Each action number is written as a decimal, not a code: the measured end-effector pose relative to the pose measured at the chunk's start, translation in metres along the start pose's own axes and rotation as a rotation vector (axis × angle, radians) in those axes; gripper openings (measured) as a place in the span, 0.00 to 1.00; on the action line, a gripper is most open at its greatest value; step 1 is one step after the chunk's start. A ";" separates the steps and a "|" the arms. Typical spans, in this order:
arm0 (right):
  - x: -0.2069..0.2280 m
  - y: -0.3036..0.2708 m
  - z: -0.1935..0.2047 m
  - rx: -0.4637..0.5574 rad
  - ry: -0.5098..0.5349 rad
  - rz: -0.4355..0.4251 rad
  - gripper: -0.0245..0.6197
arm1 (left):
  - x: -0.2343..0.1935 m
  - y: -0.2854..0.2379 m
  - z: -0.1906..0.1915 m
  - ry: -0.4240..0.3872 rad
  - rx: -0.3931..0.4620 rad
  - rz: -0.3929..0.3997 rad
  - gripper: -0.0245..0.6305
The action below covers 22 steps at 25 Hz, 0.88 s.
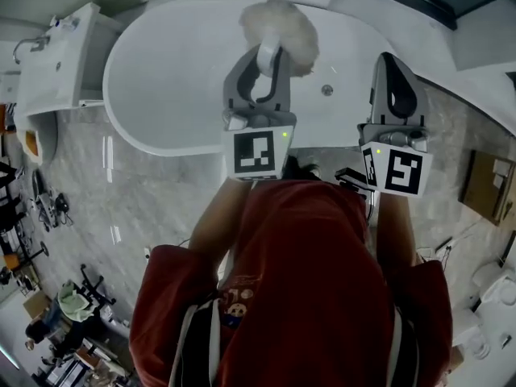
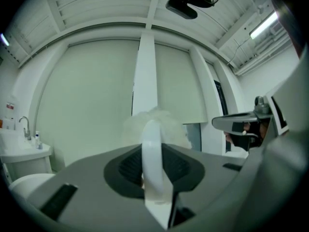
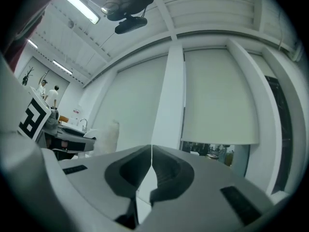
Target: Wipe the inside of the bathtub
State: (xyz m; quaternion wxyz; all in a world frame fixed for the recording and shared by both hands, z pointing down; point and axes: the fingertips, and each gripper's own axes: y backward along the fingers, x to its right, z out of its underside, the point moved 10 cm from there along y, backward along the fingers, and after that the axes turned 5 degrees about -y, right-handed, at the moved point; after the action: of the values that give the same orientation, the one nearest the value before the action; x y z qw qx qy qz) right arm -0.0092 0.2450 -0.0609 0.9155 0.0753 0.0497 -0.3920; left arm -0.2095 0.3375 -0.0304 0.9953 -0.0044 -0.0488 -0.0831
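Observation:
The white oval bathtub (image 1: 173, 75) lies across the top of the head view, with its drain (image 1: 326, 89) near the right end. My left gripper (image 1: 270, 55) is held over the tub's near rim, shut on the white handle (image 2: 153, 153) of a fluffy white duster (image 1: 280, 24), whose head hangs above the tub's far side. The duster head (image 2: 155, 123) shows just beyond the jaws in the left gripper view. My right gripper (image 1: 393, 71) hovers over the tub's right end, shut with nothing in it (image 3: 151, 163). Both gripper views look at pale walls and ceiling.
A white washbasin (image 1: 56, 59) with a tap stands left of the tub. A cardboard box (image 1: 488, 185) lies on the marble floor at the right. Clutter and equipment fill the lower left corner. The person's red sleeves cover the lower middle.

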 end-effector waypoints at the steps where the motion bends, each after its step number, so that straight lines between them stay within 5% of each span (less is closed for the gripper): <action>1: 0.004 0.009 0.001 -0.001 -0.010 0.011 0.06 | 0.007 0.004 -0.003 0.001 0.008 -0.003 0.19; 12: 0.031 0.085 0.019 0.020 -0.044 0.071 0.06 | 0.072 0.047 -0.012 -0.056 0.031 -0.049 0.19; 22: -0.032 0.085 -0.007 0.061 -0.060 0.074 0.06 | 0.027 0.084 -0.017 -0.031 0.093 -0.083 0.19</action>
State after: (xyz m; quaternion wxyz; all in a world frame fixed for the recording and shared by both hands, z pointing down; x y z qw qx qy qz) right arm 0.0305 0.3272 -0.0549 0.9277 0.0933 0.0074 -0.3615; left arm -0.1672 0.4151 -0.0444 0.9893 0.0426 -0.0681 -0.1219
